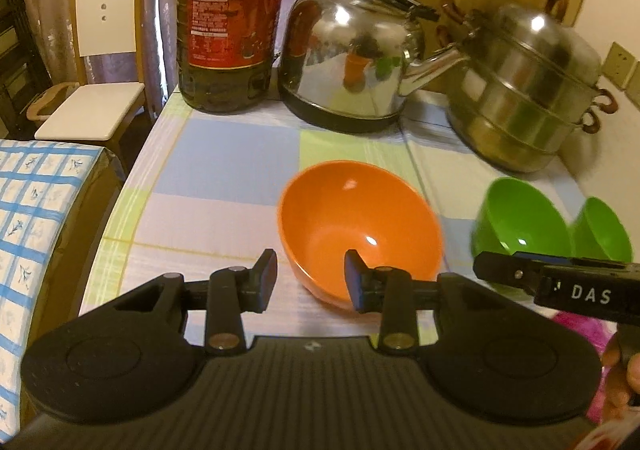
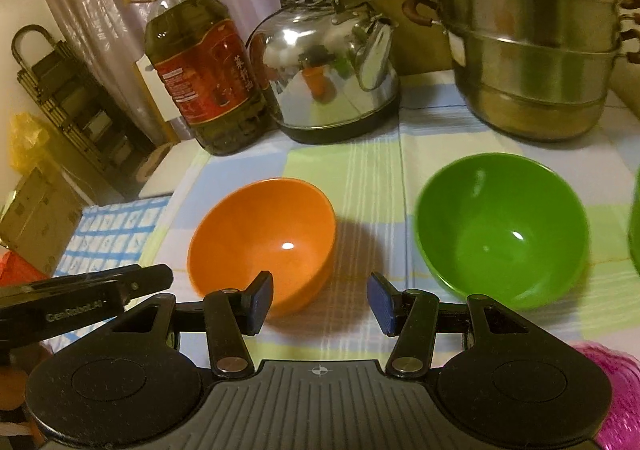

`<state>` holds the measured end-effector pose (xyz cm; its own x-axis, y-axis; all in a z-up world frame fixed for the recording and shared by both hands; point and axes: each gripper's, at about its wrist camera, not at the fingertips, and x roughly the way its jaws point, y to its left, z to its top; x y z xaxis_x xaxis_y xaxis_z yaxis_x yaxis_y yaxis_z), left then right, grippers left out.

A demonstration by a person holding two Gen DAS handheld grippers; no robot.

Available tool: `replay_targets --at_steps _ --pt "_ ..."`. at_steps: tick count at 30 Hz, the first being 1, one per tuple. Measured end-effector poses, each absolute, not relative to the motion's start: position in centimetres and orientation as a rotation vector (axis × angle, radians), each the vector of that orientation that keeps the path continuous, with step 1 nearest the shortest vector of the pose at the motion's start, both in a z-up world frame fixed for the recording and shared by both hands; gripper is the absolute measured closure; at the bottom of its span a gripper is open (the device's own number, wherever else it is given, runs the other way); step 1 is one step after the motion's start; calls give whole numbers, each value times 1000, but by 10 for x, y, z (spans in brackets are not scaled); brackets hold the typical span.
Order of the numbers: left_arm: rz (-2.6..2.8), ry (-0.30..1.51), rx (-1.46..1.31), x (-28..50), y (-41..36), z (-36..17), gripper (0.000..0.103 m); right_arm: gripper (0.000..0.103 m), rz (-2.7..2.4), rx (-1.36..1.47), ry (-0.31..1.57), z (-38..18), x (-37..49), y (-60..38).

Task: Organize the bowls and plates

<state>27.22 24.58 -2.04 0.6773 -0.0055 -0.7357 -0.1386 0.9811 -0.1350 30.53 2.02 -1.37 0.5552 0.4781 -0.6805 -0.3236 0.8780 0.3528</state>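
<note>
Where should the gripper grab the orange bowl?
Pinch the near rim of the round orange plastic bowl, one finger inside, one outside. It sits upright and open, too wide to span. The left gripper, open, already straddles that edge, so come from the near side.

Warm, dim indoor light tints both views yellow. Glare spots sit on the kettle [image 1: 348, 62] and steamer pot [image 2: 532, 30]; the orange bowl [image 2: 264, 238] casts a soft shadow rightward. Fisheye bending and blur grow toward the frame edges.

Glossy plastic orange bowl [image 1: 360, 230], mirror-bright metal kettle [image 1: 352, 62], matt checked cloth [image 1: 224, 170].
</note>
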Motion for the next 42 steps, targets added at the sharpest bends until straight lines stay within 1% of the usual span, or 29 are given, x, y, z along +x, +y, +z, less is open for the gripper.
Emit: replay_targets --at_steps 14,17,19,24,27,30,33,42 --pt "72 890 -192 323 267 -62 71 50 457 177 953 -58 362 49" --pt "65 894 -201 328 270 -67 73 51 456 186 968 -65 366 50" --pt "60 901 -193 330 269 -70 76 59 455 190 967 -68 368 52" --pt "58 907 -187 333 268 -75 84 67 449 191 983 -75 372 56" --pt "58 910 -179 332 268 -76 85 73 448 196 992 -78 374 56" --pt "53 911 -158 334 264 -74 91 77 445 215 997 -80 375 56" --pt "61 908 -153 334 261 -74 92 84 450 214 997 -80 376 59" --pt "70 904 -114 331 255 -68 92 87 437 202 991 -76 371 61"
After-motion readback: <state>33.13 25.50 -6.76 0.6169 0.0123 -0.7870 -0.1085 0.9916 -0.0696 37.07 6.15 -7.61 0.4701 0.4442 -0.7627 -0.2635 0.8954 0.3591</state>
